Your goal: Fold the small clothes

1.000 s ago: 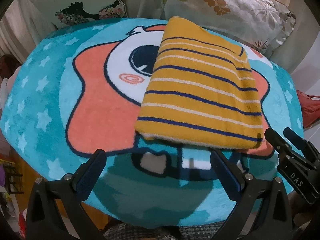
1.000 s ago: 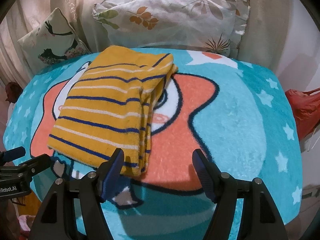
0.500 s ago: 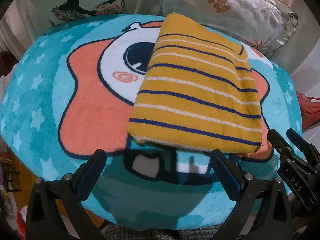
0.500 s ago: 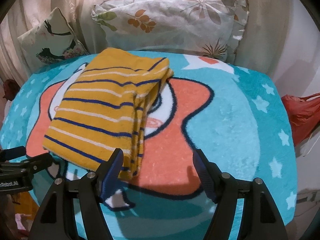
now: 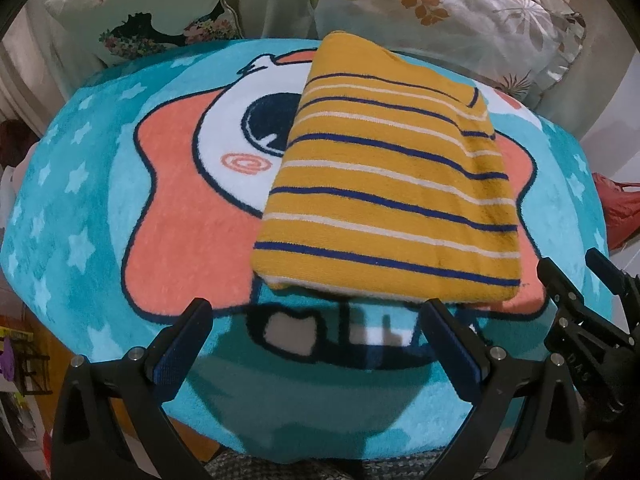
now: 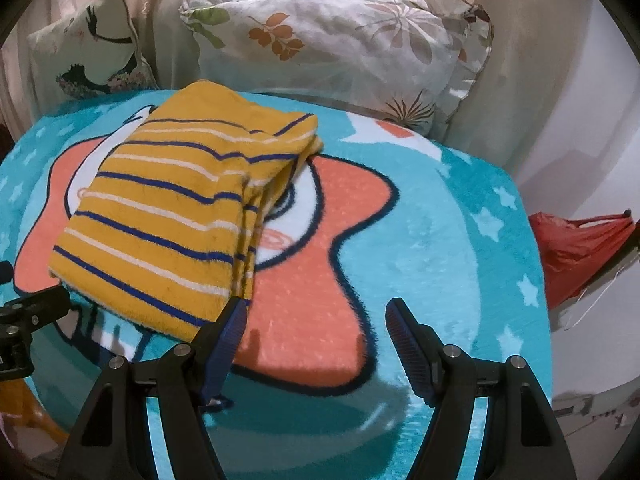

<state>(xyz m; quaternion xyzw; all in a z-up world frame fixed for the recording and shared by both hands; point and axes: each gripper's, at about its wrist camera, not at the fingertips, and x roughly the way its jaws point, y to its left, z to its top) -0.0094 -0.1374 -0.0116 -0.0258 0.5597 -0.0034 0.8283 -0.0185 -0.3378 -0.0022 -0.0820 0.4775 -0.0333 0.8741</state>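
**Striped garment folded; both grippers free**

The yellow striped garment (image 5: 388,200) lies as a compact, layered rectangle on the teal cartoon blanket (image 5: 80,208), covering part of the white eye and orange star of the print. From the right wrist view you can see its stacked edges along the right side (image 6: 248,240), several layers deep, so the folding of this piece looks done or very nearly so.

Your left gripper (image 5: 316,332) is spread wide and holds nothing; its fingers sit just short of the garment's near edge. Your right gripper (image 6: 316,328) is also spread wide and empty, with its left finger close to the near right corner of the fold; whether it touches the cloth is hard to tell.

What may be left, by my reading, is small: the layered right edge is slightly uneven and could take a tidy-up. No other clothes show on the blanket, only two pillows (image 6: 340,60) behind and a red bag (image 6: 580,248) off to the right.
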